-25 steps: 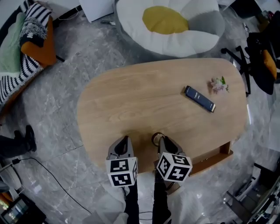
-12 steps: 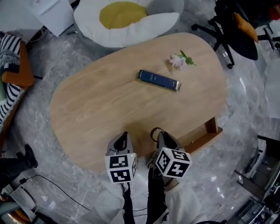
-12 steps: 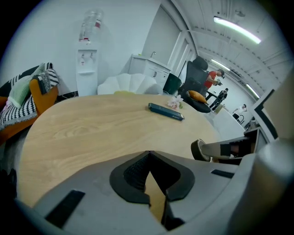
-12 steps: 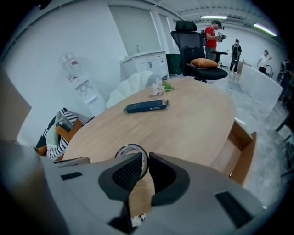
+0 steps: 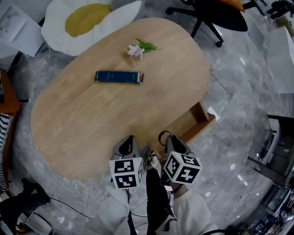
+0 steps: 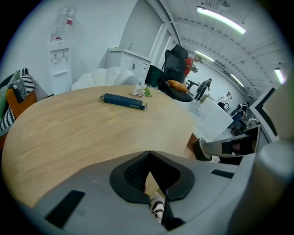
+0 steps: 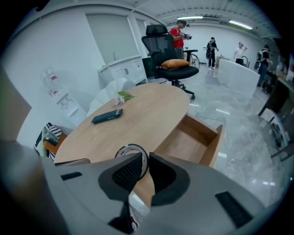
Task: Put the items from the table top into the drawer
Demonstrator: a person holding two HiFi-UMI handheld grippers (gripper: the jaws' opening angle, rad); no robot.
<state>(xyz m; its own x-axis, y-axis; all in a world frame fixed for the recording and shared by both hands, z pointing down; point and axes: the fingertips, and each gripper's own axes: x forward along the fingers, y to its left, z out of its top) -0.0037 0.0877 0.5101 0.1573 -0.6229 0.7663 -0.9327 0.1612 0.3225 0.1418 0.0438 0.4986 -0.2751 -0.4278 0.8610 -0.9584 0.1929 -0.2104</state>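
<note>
An oval wooden table [image 5: 92,119] has an open, empty drawer [image 5: 188,126] at its right edge. On the far part of the top lie a flat dark blue case [image 5: 119,76] and a pink flower [image 5: 138,49]. Both also show in the left gripper view, the case [image 6: 123,101] in front of the flower [image 6: 140,91]. My right gripper [image 5: 169,140] hangs over the near table edge beside the drawer [image 7: 193,137], shut on a small dark-rimmed ring [image 7: 131,156]. My left gripper [image 5: 128,143] is just to its left, shut and empty.
A white cushion with a yellow centre [image 5: 82,20] lies beyond the table. A black office chair [image 5: 216,13] stands at the back right. The person's legs and shoe [image 5: 154,163] are below the grippers. People stand far off in the room [image 7: 179,32].
Both grippers moved together along the table's near edge toward the drawer side. The table has swung round in the head view, and the open drawer now sits right beside the right gripper.
</note>
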